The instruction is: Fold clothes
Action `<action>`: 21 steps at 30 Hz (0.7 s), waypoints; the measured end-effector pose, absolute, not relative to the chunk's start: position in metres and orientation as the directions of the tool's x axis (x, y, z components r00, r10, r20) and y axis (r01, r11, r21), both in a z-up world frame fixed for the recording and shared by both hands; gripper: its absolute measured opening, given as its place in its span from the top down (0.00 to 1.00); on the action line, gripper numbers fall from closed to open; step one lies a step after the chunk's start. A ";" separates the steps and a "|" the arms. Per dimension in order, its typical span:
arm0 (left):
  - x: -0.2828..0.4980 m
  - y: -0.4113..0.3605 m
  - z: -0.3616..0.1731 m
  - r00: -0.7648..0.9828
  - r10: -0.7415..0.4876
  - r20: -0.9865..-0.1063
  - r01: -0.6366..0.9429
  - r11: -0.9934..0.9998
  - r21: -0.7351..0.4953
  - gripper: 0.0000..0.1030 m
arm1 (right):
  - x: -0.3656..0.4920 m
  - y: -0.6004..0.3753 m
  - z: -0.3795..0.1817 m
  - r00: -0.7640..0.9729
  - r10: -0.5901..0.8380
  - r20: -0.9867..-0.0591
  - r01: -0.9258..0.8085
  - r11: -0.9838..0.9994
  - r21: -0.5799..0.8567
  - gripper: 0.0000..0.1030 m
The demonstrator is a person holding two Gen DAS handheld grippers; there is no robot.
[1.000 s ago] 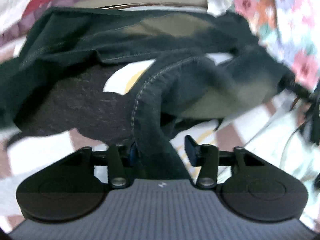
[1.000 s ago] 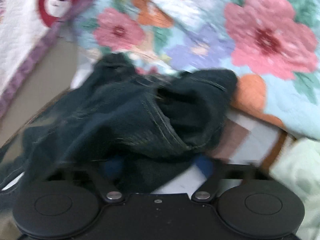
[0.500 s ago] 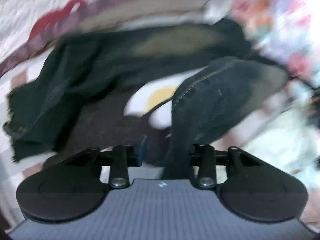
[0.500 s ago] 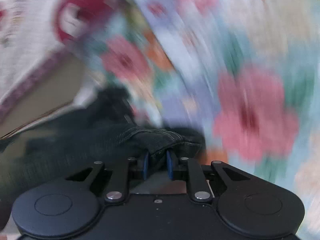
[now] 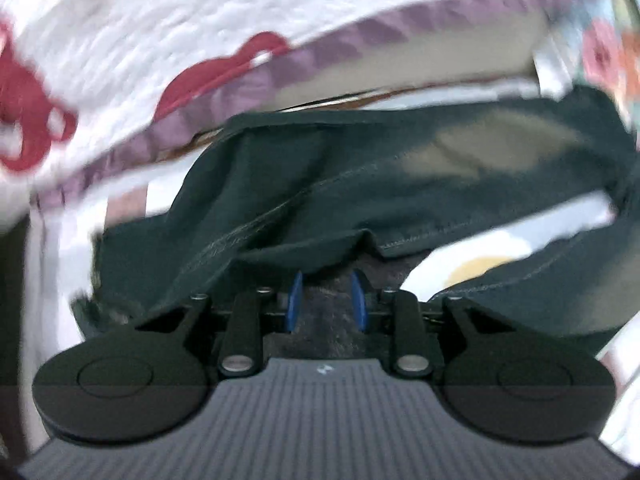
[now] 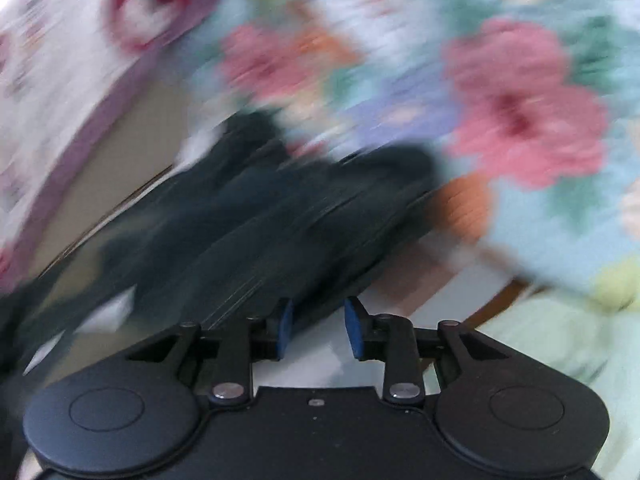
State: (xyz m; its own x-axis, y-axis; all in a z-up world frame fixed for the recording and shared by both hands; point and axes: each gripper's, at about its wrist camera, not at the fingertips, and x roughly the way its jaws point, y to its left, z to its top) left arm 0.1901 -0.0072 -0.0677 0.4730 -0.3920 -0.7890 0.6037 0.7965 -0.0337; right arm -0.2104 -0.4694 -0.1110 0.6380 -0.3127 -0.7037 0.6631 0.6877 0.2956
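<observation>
We see dark jeans point(image 5: 360, 184) spread in a rumpled heap over a checked sheet point(image 5: 124, 204), with a white quilt point(image 5: 160, 40) bearing red shapes and a purple border rising behind them. A pale yellow patch of the sheet shows through a gap in the denim at the right of the left wrist view.

Our left gripper point(image 5: 326, 300) sits low over the near edge of the jeans. Its blue pads point(image 5: 295, 300) stand a little apart and are closing. Between them we see a dark, flecked stretch of cloth, and a fold of denim hangs just above the tips. We cannot tell whether the pads press on anything.

From the right wrist view everything is smeared by blur. The jeans point(image 6: 280, 216) run away from our right gripper point(image 6: 318, 328) toward the upper left, lying beside a flowered blanket point(image 6: 520, 120) in pink, blue and orange. A pale green cloth point(image 6: 560, 340) lies at the lower right. The right gripper's blue pads point(image 6: 354, 330) are apart and opening. The edge of the denim reaches down between the tips, close to the left pad, yet the pads do not seem to squeeze it; white sheet shows in the gap below.
</observation>
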 end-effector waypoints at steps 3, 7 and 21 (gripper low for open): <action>0.177 0.030 -0.062 0.454 -0.435 -0.778 0.569 0.813 -0.123 0.71 | -0.200 -0.423 -0.106 0.692 -0.181 -0.699 0.511 0.806 0.298 0.66; 0.146 0.056 -0.068 0.439 -0.392 -0.808 0.536 0.836 -0.115 0.57 | -0.170 -0.379 -0.103 0.755 0.014 -0.656 0.317 0.868 0.383 0.65; 0.137 0.139 -0.094 0.432 -0.234 -0.871 0.417 0.908 -0.037 0.60 | -0.001 -0.160 -0.101 0.604 0.373 -0.704 -0.306 0.924 0.228 0.49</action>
State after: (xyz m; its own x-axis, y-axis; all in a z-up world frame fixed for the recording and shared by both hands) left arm 0.1369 0.1392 -0.0936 0.4315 -0.2338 -0.8713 0.4173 0.9080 -0.0370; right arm -0.0007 -0.1605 -0.1011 0.6044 0.3733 -0.7038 -0.3059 0.9245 0.2276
